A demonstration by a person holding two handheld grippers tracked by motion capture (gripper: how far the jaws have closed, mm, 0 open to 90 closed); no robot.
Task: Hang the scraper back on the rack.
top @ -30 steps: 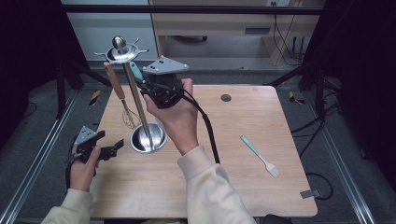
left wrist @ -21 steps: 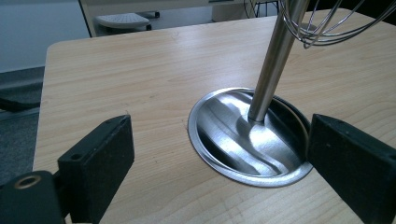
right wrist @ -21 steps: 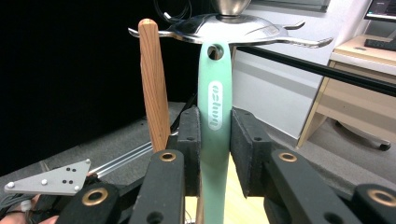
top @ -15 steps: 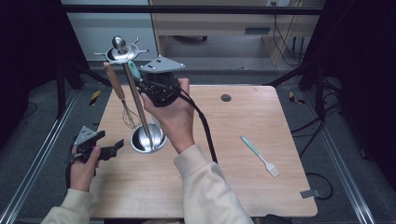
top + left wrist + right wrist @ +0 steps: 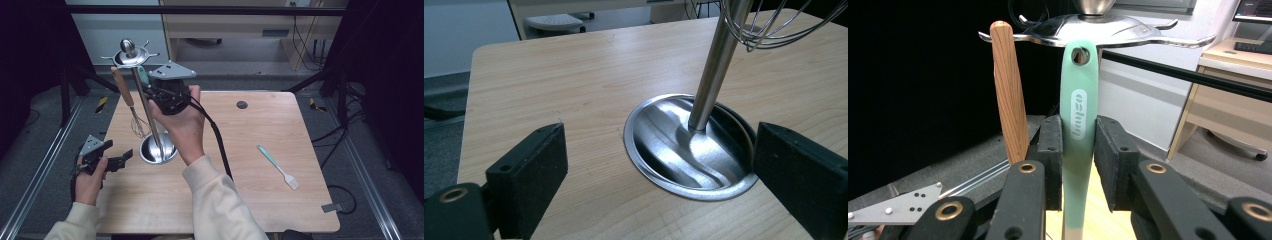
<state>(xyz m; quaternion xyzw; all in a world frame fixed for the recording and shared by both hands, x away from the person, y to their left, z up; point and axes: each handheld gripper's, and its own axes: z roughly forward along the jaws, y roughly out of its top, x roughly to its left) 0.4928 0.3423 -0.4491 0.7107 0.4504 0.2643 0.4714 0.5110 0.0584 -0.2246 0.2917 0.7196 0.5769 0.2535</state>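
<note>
A steel utensil stand [image 5: 157, 150] rises from the table's left half, with a hooked crown [image 5: 1098, 27] on top. A whisk with a wooden handle [image 5: 1008, 90] hangs from it, its wires [image 5: 774, 25] near the pole [image 5: 716, 65]. My right gripper [image 5: 1078, 165] is shut on a mint-green utensil handle [image 5: 1078, 120], held upright with its hole just under the crown's rim. I cannot tell whether the hole sits on a hook. In the high view the right gripper [image 5: 150, 87] is beside the pole's upper part. My left gripper [image 5: 122, 159] stands open at the left edge, facing the stand's base [image 5: 689, 145].
A pale brush with a mint handle [image 5: 277, 166] lies on the right half of the wooden table [image 5: 250, 200]. A small dark round spot [image 5: 242, 105] sits near the far edge. The right gripper's black cable [image 5: 217, 140] runs down along the forearm.
The right gripper with the mint handle has shifted very slightly beside the stand's top. The left gripper has stayed where it was.
</note>
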